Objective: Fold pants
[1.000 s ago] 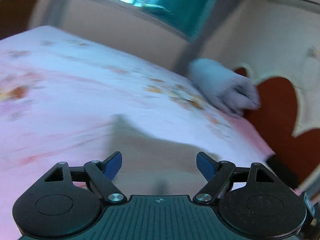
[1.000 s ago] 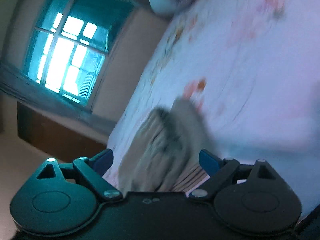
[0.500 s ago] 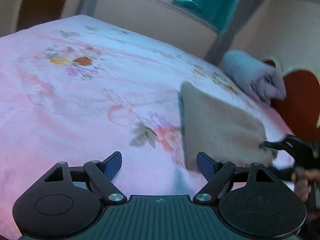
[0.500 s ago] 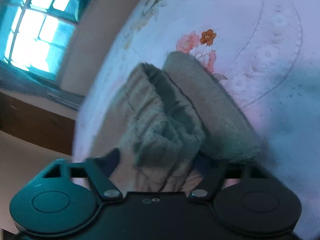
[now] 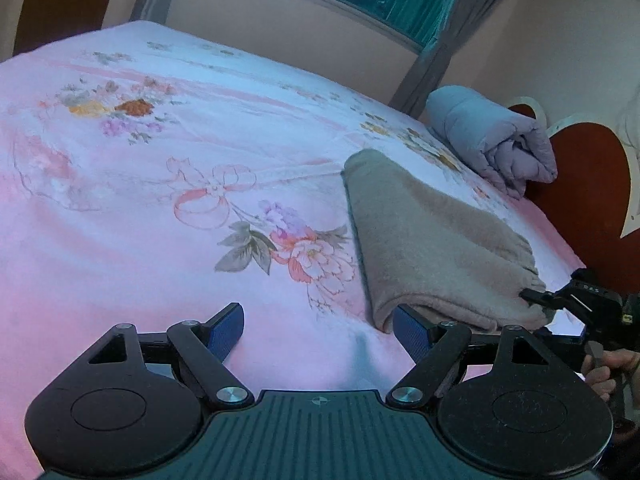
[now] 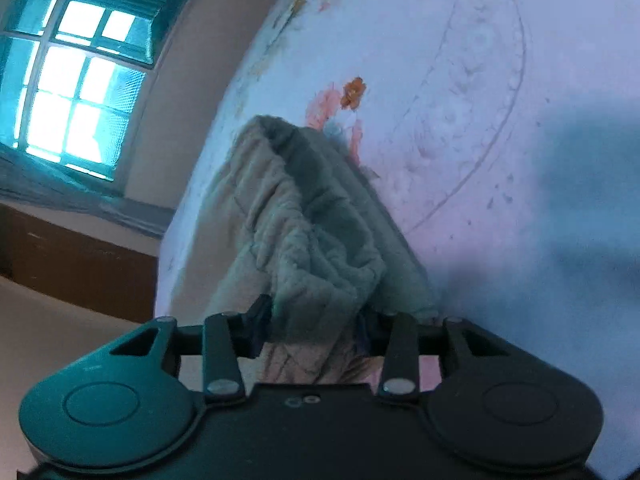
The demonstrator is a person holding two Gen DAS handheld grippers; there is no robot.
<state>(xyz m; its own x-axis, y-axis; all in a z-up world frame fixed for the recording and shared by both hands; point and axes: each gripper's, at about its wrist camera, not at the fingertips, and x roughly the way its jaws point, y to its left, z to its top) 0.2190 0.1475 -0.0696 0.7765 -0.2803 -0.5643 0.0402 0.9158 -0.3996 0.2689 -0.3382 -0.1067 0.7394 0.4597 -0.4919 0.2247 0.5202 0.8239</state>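
A bed (image 5: 200,184) was covered by a pink sheet printed with flowers and a ribbon bow. At its far end a pale blue quilt (image 5: 492,140) lay rolled up, against a dark red headboard (image 5: 580,184) edged in white scallops. Beige walls (image 5: 288,12) were seen behind, with grey curtains hung beside a window (image 6: 76,92) of small panes, through which bright daylight was admitted. A brown wooden panel (image 6: 76,264) was seen below the window wall.

Two low wrist views across the bed (image 5: 160,184) — shared: the folded pants (image 5: 432,240) (image 6: 312,216)
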